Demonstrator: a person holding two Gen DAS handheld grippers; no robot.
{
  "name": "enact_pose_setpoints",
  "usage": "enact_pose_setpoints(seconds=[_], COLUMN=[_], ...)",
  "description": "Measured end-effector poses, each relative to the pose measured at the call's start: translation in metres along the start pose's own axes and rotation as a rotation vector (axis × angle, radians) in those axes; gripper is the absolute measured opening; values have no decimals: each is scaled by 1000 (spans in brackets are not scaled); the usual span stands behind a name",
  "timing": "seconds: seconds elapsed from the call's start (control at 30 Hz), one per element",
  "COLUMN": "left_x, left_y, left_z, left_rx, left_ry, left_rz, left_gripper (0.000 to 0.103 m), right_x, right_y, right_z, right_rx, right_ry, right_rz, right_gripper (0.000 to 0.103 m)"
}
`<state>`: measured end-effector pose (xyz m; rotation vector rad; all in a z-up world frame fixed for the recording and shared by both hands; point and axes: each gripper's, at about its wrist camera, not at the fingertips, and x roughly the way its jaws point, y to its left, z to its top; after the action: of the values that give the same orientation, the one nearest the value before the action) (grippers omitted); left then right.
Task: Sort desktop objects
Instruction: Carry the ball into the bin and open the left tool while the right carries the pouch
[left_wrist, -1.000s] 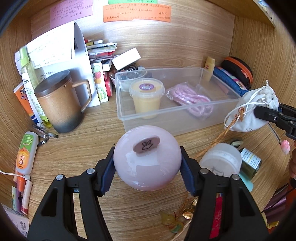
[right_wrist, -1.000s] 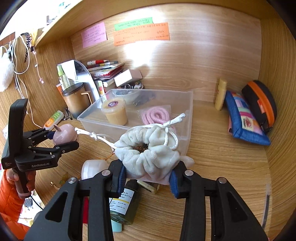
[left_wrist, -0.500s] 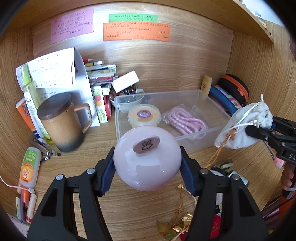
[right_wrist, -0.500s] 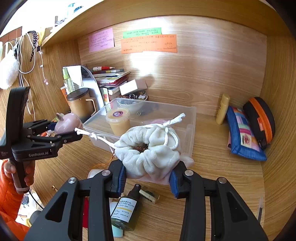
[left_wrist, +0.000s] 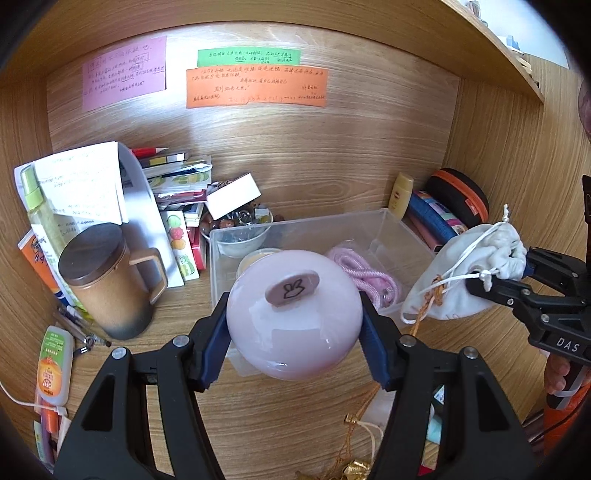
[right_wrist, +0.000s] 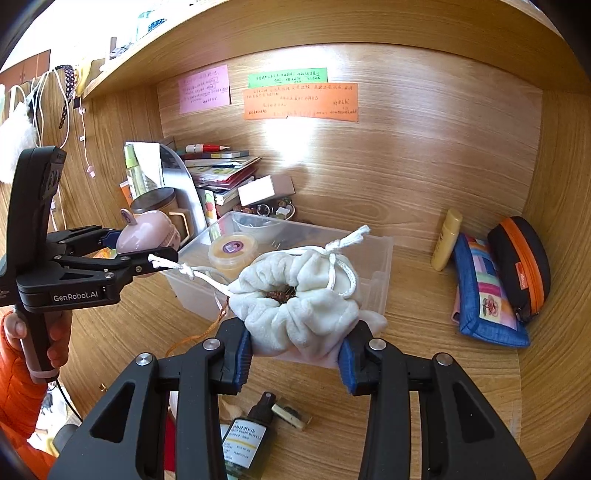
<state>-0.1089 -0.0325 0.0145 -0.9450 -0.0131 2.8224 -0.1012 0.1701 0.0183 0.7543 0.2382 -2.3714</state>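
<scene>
since a second ago both grippers have risen: in the left wrist view more of the back wall and its sticky notes shows, the clear plastic bin has slid lower in frame and now lies partly behind the pink round jar, where before the jar sat in front of bare desk. the left gripper stays clamped on that jar, blue pads pressed to its two sides, held in the air over the bin's near edge; the jar is nearly a ball with no clear long axis, and its small bunny-marked knob tilts up and away from the camera. the right gripper keeps squeezing the white drawstring pouch, gathered mouth facing up, aloft beside the bin.
</scene>
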Motion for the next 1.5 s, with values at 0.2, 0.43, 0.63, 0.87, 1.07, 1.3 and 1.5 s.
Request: enact_pose_setpoints(seconds=[0.2, 0.43, 0.63, 0.87, 1.07, 1.3, 1.5], left_x=[15, 32, 48, 67, 81, 95, 101], left_y=[-4, -10, -14, -19, -26, -27, -30], left_z=[9, 17, 22, 26, 28, 26, 26], left_rx=[5, 16, 24, 33, 52, 60, 71], left_ry=[18, 36, 53, 80, 100, 131, 141], left_rz=[-31, -44, -61, -74, -86, -103, -106], left_gripper=[62, 62, 62, 62, 62, 62, 62], right_x=[10, 25, 38, 49, 60, 69, 83], right_y=[-6, -14, -18, -25, -32, -31, -32], right_z=[6, 11, 14, 15, 14, 13, 12], right_rx=[3, 13, 8, 11, 18, 12, 19], right_ry=[7, 21, 41, 61, 84, 95, 131], right_rz=[3, 11, 24, 22, 24, 27, 48], right_gripper=[35, 35, 35, 35, 35, 35, 35])
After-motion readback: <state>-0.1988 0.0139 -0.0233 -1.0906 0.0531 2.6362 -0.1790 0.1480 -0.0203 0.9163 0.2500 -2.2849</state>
